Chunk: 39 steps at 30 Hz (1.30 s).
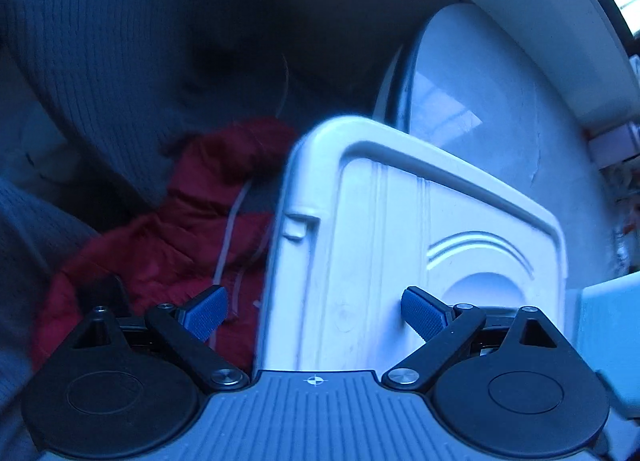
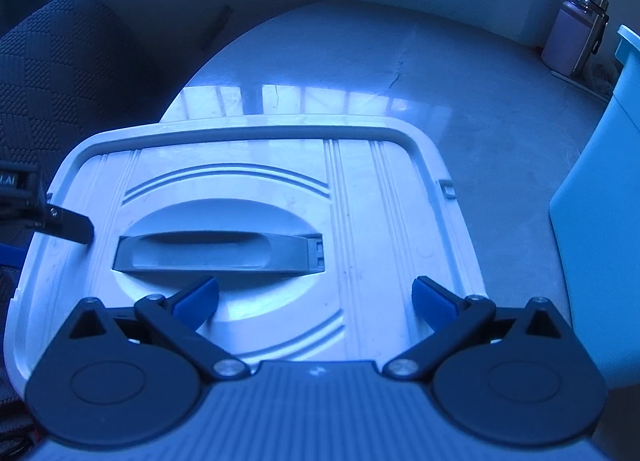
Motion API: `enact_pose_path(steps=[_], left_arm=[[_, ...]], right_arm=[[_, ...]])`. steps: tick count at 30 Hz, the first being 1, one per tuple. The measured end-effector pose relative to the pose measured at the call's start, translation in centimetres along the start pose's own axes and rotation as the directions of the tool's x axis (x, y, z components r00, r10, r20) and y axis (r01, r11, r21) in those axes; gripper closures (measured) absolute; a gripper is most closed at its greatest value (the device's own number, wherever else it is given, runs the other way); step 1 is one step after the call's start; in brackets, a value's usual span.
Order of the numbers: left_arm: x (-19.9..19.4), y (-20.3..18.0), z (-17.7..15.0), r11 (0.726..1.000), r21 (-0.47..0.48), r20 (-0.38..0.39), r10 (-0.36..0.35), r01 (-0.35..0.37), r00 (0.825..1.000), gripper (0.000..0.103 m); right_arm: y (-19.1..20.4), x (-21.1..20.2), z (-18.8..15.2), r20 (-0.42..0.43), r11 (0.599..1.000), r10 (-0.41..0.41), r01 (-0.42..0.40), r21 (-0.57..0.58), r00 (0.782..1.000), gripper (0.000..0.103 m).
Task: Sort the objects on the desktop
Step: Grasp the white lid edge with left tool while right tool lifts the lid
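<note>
A white plastic box lid (image 2: 360, 189) with a grey handle (image 2: 216, 251) lies on the pale round table (image 2: 400, 69). My right gripper (image 2: 316, 303) is open and empty, just above the lid near the handle. The lid also shows in the left wrist view (image 1: 400, 229), seen from its side edge. My left gripper (image 1: 316, 315) is open and empty, its fingers straddling the lid's left edge. The left gripper's finger (image 2: 68, 223) shows in the right wrist view at the lid's left rim.
A light blue bin (image 2: 600, 201) stands right of the lid. A pink bottle (image 2: 572, 37) stands at the table's far right. A dark patterned chair (image 2: 52, 81) is at the left. A red garment (image 1: 168, 241) and grey knit fabric (image 1: 80, 61) lie left of the lid.
</note>
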<state>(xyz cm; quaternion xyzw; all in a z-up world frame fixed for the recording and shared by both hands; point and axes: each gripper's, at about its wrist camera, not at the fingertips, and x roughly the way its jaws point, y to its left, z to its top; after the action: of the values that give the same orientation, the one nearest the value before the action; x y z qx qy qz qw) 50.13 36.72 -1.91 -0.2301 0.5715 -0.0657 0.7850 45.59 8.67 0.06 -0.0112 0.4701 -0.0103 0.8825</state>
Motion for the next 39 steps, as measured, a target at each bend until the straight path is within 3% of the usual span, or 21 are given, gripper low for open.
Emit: enact_pose_path(steps=[3,6,10,16,20,25,27,30,33,39], left_arm=[[-0.1,-0.6,0.1,0.998,0.037,-0.02,-0.043,0.044,0.999,0.008],[0.2,-1.7,0.0,0.995,0.1,-0.038,-0.01,0.014,0.999,0.006],[0.1,-1.2,-0.1,0.995,0.095,-0.021,-0.037,0.038,0.999,0.006],[1.1,0.3,-0.2,0.993,0.108,0.02,-0.056,0.053,0.998,0.006],[1.1,-0.3,0.3,0.982,0.185,0.016,-0.047,0.043,0.999,0.006],[1.0,-0.6,0.9,0.979,0.202,0.02,-0.039,0.034,0.999,0.006],[1.0,-0.6,0.9,0.978,0.205,0.024,-0.038,0.032,0.999,0.006],[1.3,-0.3,1.0,0.979,0.202,0.025,-0.046,0.04,0.999,0.005],[1.4,-0.1,1.2,0.979,0.2,0.025,-0.055,0.049,0.998,0.005],[1.7,0.1,1.7,0.977,0.204,0.025,-0.068,0.062,0.997,0.005]], right_arm=[[0.3,0.0,0.0,-0.001,1.0,0.003,-0.003,-0.007,1.0,0.0],[0.3,-0.2,0.1,-0.001,1.0,0.003,-0.003,-0.01,1.0,0.0],[-0.2,-0.5,0.1,0.0,1.0,0.02,-0.02,-0.011,1.0,0.0],[-3.1,-1.9,0.8,0.023,0.994,0.09,-0.092,0.059,0.996,0.002],[-5.8,-2.2,1.8,0.023,0.97,0.202,-0.204,0.132,0.979,0.003],[-6.5,-5.4,3.3,0.187,0.977,0.194,-0.207,0.052,0.963,0.002],[-6.8,-5.1,4.1,0.175,0.989,0.138,-0.146,0.034,0.975,0.001],[-8.3,-2.9,4.7,0.086,0.993,0.089,-0.095,0.069,0.992,0.001],[-10.0,-0.9,4.7,0.012,0.977,0.162,-0.162,0.136,0.987,0.001],[-11.3,0.6,4.6,-0.024,0.951,0.261,-0.253,0.178,0.965,0.001]])
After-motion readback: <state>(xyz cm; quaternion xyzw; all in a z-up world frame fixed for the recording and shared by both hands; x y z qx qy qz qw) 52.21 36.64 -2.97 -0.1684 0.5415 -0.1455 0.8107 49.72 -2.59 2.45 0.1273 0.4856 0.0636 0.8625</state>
